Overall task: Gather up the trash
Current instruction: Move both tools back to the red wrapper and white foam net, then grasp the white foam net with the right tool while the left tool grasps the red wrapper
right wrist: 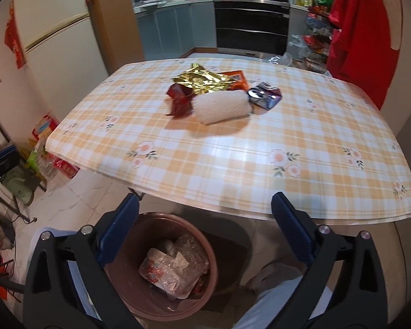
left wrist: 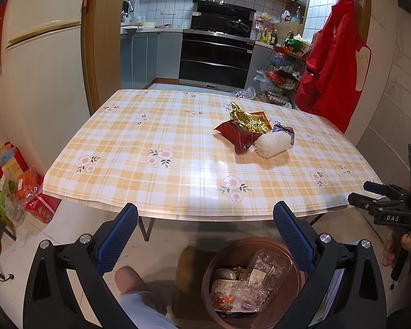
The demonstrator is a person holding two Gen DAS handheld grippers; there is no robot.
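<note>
Directly beneath both tools sat the brown bin point(right wrist: 161, 268), on the floor at the near table edge, presumably so each piece could be carried back and dropped in; clear plastic packaging point(right wrist: 175, 268) already lay inside. Both the left gripper point(left wrist: 205, 235) and the right gripper point(right wrist: 205, 230) were spread wide, holding nothing. Ahead of them on the checked table point(right wrist: 233, 159), well beyond the fingertips, the remaining trash lay bunched together: a white foam net point(right wrist: 222, 107), a red wrapper point(right wrist: 179, 101), gold foil point(right wrist: 202, 81) and a purple packet point(right wrist: 265, 97).
</note>
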